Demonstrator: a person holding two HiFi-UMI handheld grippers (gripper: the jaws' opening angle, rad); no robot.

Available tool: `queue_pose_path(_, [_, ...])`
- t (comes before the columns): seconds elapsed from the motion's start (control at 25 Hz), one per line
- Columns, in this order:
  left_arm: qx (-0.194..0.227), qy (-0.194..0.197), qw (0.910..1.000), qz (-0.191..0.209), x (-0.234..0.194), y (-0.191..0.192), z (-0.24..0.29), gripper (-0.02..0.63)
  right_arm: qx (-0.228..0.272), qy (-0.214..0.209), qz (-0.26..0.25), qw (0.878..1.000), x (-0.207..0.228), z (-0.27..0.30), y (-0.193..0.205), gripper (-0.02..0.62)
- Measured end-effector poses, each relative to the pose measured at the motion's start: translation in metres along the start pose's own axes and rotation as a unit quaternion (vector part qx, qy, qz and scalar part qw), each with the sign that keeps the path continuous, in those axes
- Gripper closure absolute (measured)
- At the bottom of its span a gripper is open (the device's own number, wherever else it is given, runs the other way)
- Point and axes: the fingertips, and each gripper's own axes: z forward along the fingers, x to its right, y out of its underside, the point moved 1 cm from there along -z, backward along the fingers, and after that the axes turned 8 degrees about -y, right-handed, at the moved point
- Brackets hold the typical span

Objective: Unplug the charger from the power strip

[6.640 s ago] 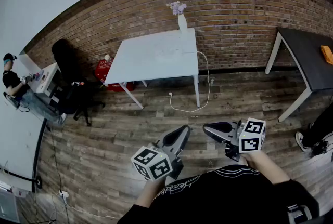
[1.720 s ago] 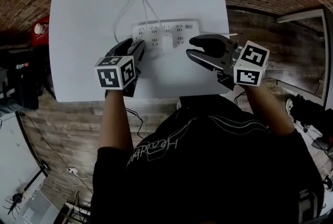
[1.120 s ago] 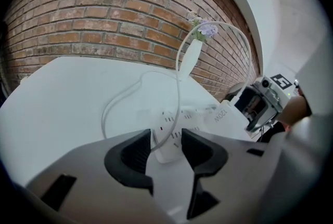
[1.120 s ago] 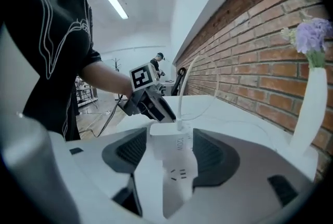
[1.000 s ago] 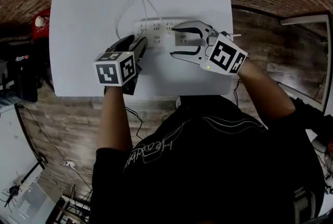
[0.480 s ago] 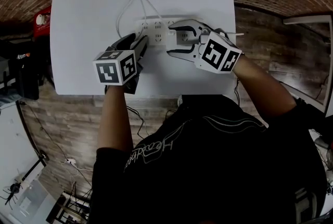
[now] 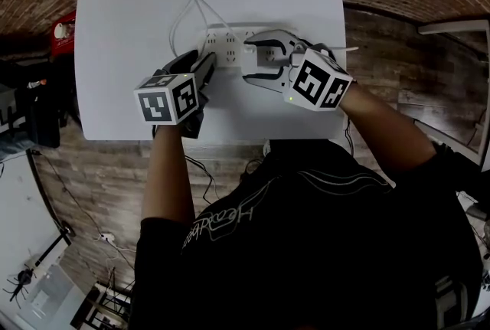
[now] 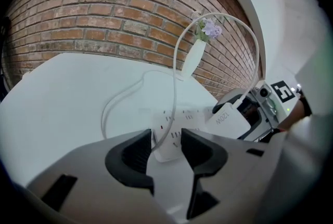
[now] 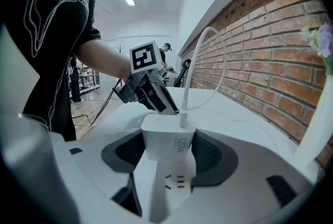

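On the left, the left gripper (image 7: 204, 63) sits low over the white table (image 7: 122, 30), at the left end of the power strip (image 7: 230, 39). Its jaws are a little apart and clamp nothing. That end of the strip and a loop of white cable (image 8: 173, 94) show in the gap, but I can't tell whether the jaw tips touch the strip.

Further right, the charger (image 9: 167, 137) stands about midway along the strip. It is a plain white block with rounded edges and grey "120W" print on one side. A white cable is plugged into its top and arcs up and away across the far part of the table. The right gripper (image 7: 249, 57) has its jaws closed in on the charger, with a dark pad against each side. Its marker cube (image 7: 315, 82) points back toward the person.

The bottom of the charger meets the strip, but the jaws cover the joint, so the prongs can't be seen. Seen from above, the gripper hides much of the charger. At the far edge a white vase (image 8: 196, 54) with pale purple flowers stands before the brick wall (image 8: 104, 15), and from above it is cut off.
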Motion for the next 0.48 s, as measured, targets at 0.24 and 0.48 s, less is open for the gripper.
queue_pose_path(0.24, [-0.01, 0.01, 0.9999, -0.002, -0.0002, 0.0007, 0.0009, 0.426, -0.002, 0.014, -0.038, 0.999, -0.0034, 0.0006, 0.0008, 0.351])
queue_pose_path(0.48, [-0.016, 0.011, 0.9998, 0.008, 0.0, 0.0002, 0.0018, 0.426, 0.004, 0.013, -0.031, 0.999, -0.0029, 0.0008, 0.0016, 0.351])
